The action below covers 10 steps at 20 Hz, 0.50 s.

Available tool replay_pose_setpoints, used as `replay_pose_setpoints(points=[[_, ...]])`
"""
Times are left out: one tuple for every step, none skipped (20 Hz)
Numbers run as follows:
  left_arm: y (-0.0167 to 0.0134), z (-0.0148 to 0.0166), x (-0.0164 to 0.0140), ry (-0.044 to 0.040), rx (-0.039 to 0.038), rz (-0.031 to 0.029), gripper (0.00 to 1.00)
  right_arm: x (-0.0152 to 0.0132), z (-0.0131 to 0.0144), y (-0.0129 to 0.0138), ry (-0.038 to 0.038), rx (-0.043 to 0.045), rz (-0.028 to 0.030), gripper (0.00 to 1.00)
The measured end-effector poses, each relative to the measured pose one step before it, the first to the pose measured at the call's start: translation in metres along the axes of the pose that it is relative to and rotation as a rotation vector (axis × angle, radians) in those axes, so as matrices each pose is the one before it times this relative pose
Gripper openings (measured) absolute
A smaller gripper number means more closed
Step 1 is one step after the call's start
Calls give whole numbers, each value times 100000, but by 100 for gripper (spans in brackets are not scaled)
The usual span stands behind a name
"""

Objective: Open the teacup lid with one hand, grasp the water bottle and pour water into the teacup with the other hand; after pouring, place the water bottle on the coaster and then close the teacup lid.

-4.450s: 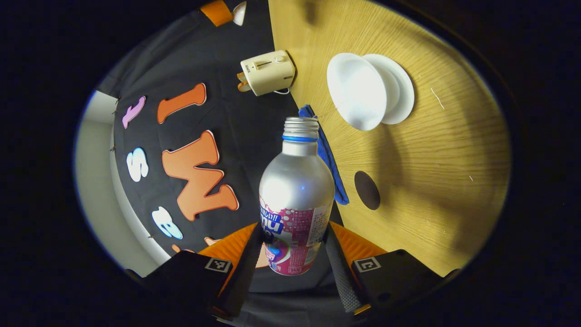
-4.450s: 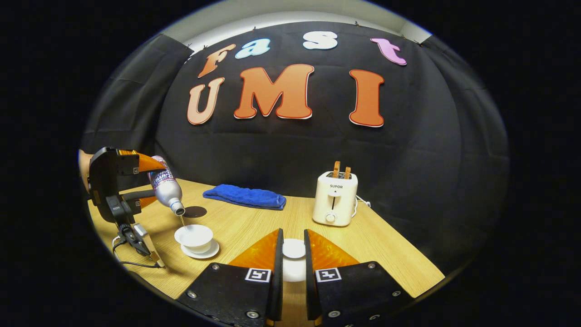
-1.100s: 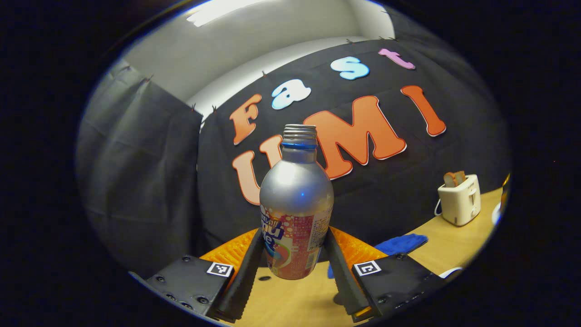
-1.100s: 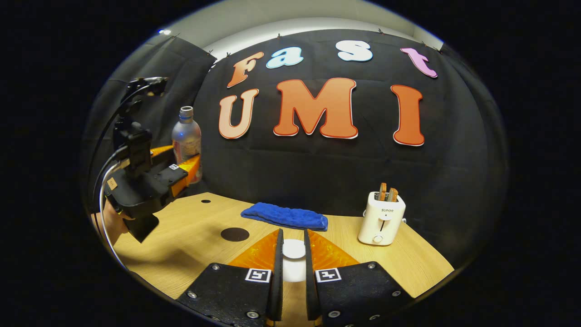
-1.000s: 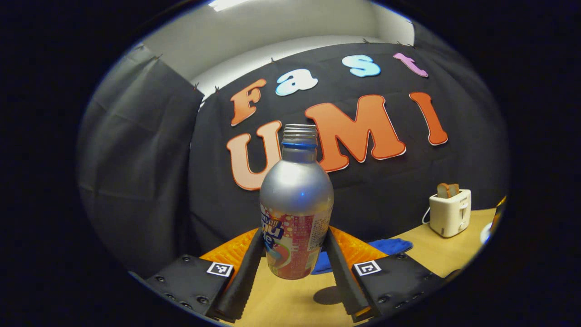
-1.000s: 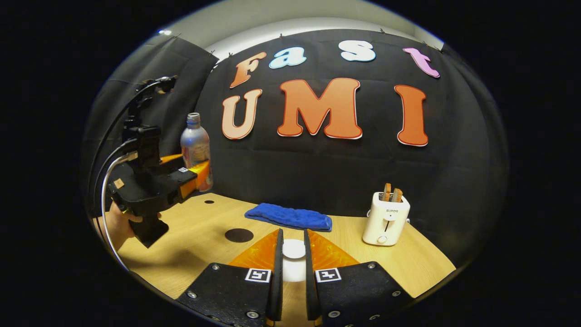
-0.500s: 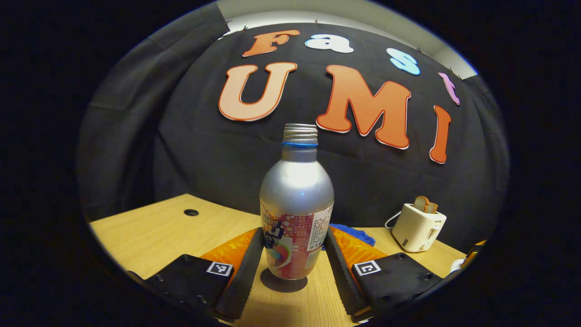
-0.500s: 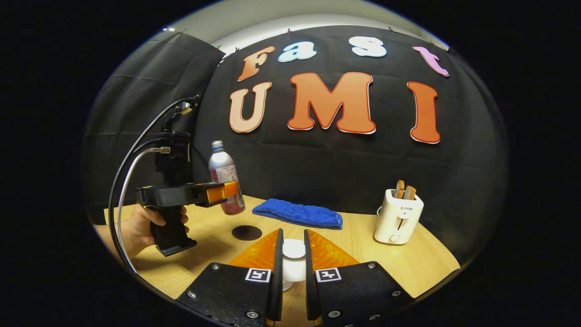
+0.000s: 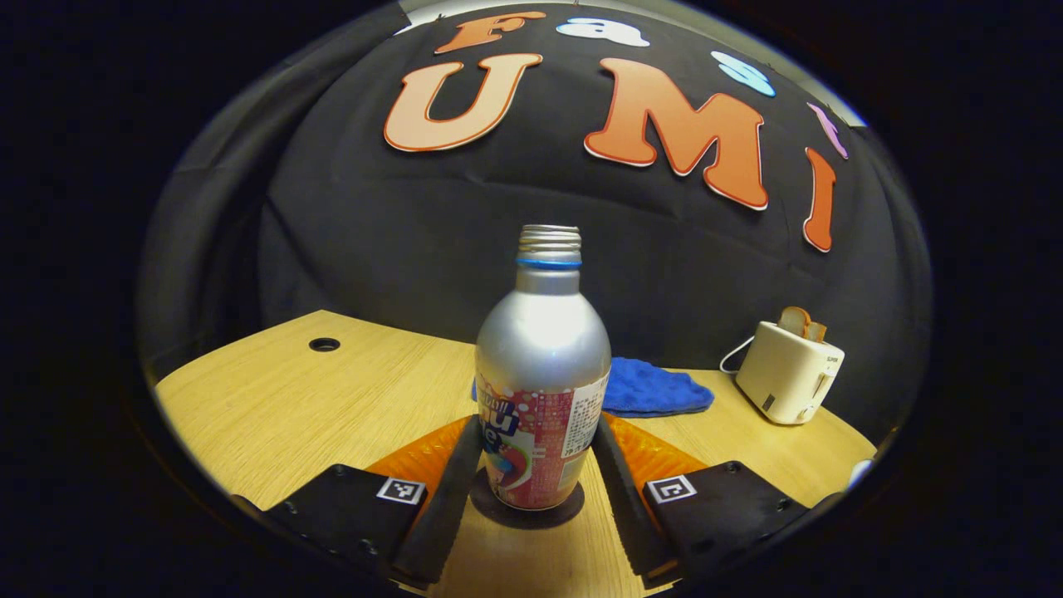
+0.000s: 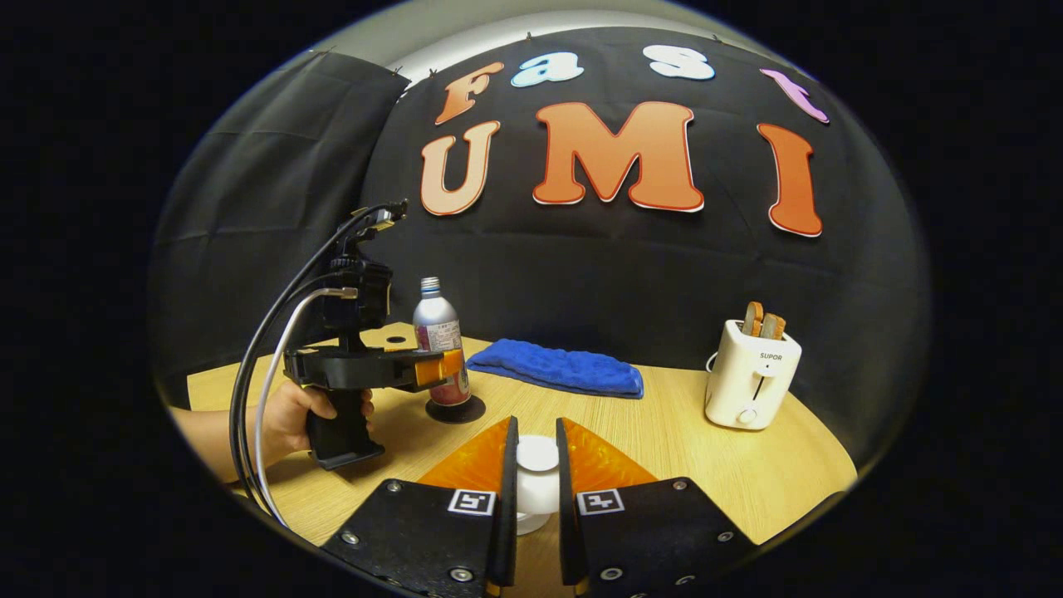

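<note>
On coaster point(image 9: 531, 511) — bottle point(image 9: 541, 374) upright, left tongs point(image 9: 531, 482) gripping it; right tongs point(image 10: 536, 482) pinch lid point(image 10: 537, 465)

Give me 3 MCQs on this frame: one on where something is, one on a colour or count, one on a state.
1. Where is the water bottle?
A. on the blue towel
B. upright on the dark coaster
C. tipped over the teacup

2. How many bread slices stick out of the toaster?
A. none
B. two
C. four

3. What is the right claw doing?
A. closed on the white teacup lid
B. open over the towel
C. gripping the toaster

Answers:
1 B: the bottle's base sits inside the coaster, between the left claw fingers.
2 B: two slices show above the toaster slots.
3 A: the right gripper view shows both fingers pressed on the teacup lid.
</note>
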State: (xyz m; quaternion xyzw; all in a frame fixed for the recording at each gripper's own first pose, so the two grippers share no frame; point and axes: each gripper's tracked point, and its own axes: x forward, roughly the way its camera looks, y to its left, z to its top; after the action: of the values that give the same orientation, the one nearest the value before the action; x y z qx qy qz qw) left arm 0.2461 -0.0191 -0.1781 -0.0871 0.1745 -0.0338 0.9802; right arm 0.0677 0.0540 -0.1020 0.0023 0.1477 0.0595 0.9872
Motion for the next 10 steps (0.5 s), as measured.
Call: replay_pose_setpoints(points=[[-10,-269,329,604,-191,45,82,323,-298,120,847,263,58,22],[-94,-389,155,1103,374,-480,82,311,-506,234,1116,120,443,21],[0,-187,149,596,677,89,82,297,-294,60,1050,388,-153,21],[169,236,223,-1207,403,375,82,222,-380,65,990,231,332,22],[110,-241,42,-19,161,696,82,176,-223,78,640,238,-190,22],[-92,-14,-106,314,181,-430,82,216,-335,286,1030,-254,454,22],[-2,34,28,-195,-268,-27,82,120,-241,116,732,-187,-146,22],[-128,84,-56,119,-256,-242,83,76,-296,175,778,-367,678,21],[-36,-247,50,644,262,-464,86,99,-198,158,364,-207,129,22],[-107,7,-83,763,505,-493,89,-3,-132,101,329,-150,385,22]])
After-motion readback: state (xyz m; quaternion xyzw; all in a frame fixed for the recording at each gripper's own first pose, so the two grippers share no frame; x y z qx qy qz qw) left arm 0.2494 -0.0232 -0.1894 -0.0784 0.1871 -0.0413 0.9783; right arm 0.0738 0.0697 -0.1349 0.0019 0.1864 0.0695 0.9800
